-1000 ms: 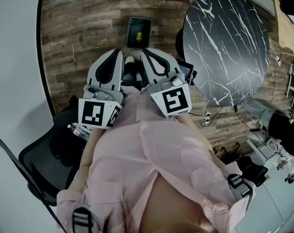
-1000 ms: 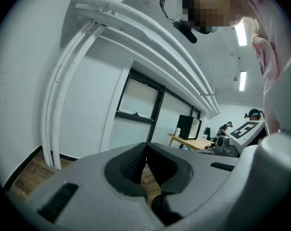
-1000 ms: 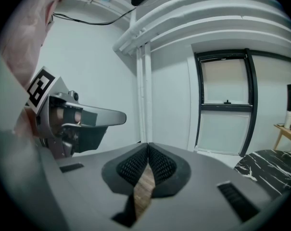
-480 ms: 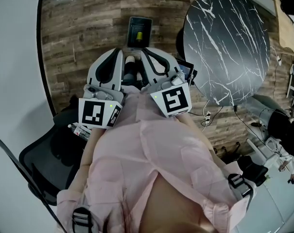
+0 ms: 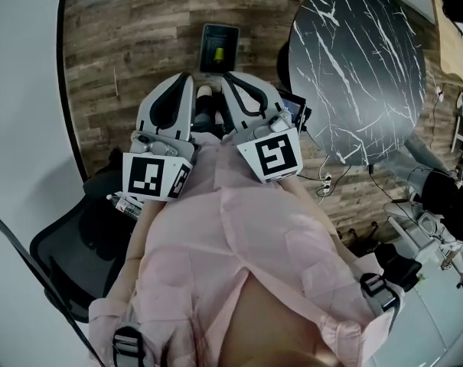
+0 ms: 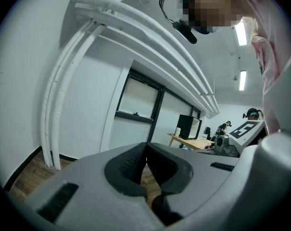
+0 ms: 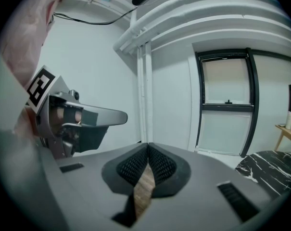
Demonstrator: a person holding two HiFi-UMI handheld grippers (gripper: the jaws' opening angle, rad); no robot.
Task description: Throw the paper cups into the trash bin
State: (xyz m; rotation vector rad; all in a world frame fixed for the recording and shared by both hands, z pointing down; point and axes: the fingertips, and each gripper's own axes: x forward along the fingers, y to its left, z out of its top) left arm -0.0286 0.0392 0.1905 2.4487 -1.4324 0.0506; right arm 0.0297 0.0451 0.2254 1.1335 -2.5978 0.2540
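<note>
A small dark trash bin (image 5: 219, 50) stands on the wood floor ahead of me, with something yellow inside it. I see no paper cup in any view. The person in a pink shirt holds both grippers close to the chest, pointing toward the bin. My left gripper (image 5: 187, 81) is shut; in the left gripper view (image 6: 146, 147) its ribbed pads meet with nothing between them. My right gripper (image 5: 225, 82) is also shut and empty, its pads touching at the tips in the right gripper view (image 7: 148, 147). The two grippers sit side by side, a short way short of the bin.
A round black marble table (image 5: 357, 60) stands to the right of the bin. A black office chair (image 5: 70, 251) is at the lower left beside a white wall (image 5: 24, 113). Cables and equipment lie on the floor at the right. White pipes (image 6: 54, 124) run up the wall.
</note>
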